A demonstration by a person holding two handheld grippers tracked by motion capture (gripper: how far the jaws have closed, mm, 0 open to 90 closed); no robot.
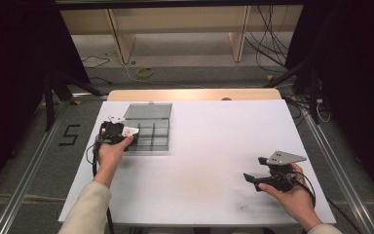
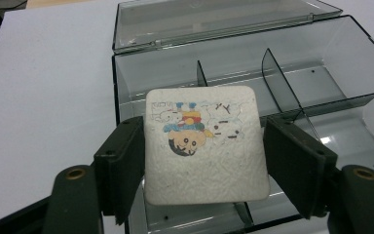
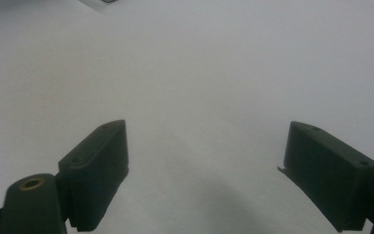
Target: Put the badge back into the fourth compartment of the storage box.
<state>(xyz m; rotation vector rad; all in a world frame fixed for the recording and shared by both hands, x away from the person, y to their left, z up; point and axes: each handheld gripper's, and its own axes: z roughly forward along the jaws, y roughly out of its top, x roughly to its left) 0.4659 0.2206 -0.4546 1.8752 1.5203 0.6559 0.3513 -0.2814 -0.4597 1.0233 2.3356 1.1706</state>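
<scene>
A white square card [image 2: 205,146] with a cartoon picture sits between the two jaws of my left gripper [image 2: 204,161], which is shut on its side edges. The card hangs over the front left corner of a clear grey compartment box [image 2: 292,83] whose lid [image 2: 214,19] lies open behind it. In the high view the left gripper [image 1: 128,133] and the card [image 1: 131,130] are at the box's [image 1: 151,131] left edge. My right gripper [image 1: 254,168] is open near the table's front right, with only white table top [image 3: 199,73] between its jaws [image 3: 207,161].
The white table [image 1: 214,141] spreads wide between the box and the right gripper. Dividers [image 2: 280,80] split the box into several compartments. Beyond the table's far edge lie a wooden strip [image 1: 195,94], cables on the floor [image 1: 143,72] and wooden shelf legs [image 1: 121,39].
</scene>
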